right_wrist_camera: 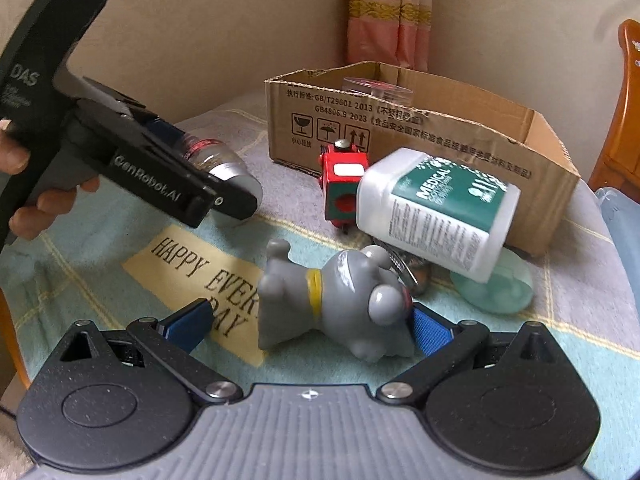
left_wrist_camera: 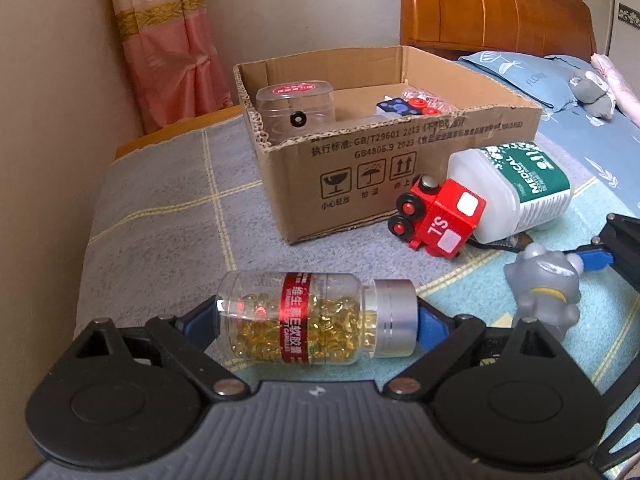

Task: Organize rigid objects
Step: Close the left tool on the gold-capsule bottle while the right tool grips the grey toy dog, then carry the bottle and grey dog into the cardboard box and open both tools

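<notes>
Tongs on the left (left_wrist_camera: pixel 318 322) clamp a capsule bottle (left_wrist_camera: pixel 316 320) end to end, just above the bed's checked blanket (left_wrist_camera: pixel 160 216). Right tongs (right_wrist_camera: pixel 308 322) stand open around a grey toy figure (right_wrist_camera: pixel 332 300) lying near the cardboard box (right_wrist_camera: pixel 440 136).

Left gripper (left_wrist_camera: pixel 318 322) pitched downward, blue fingers (left_wrist_camera: pixel 428 326) spread wide and pressed on the two ends of a capsule bottle (left_wrist_camera: pixel 308 320) lying crosswise. Held by a bare hand (right_wrist_camera: pixel 24 184) around the grip. Right gripper (right_wrist_camera: pixel 308 326) angled down too, fingers (right_wrist_camera: pixel 430 330) apart, flanking a grey toy figure (right_wrist_camera: pixel 332 304); contact not clear.
</notes>
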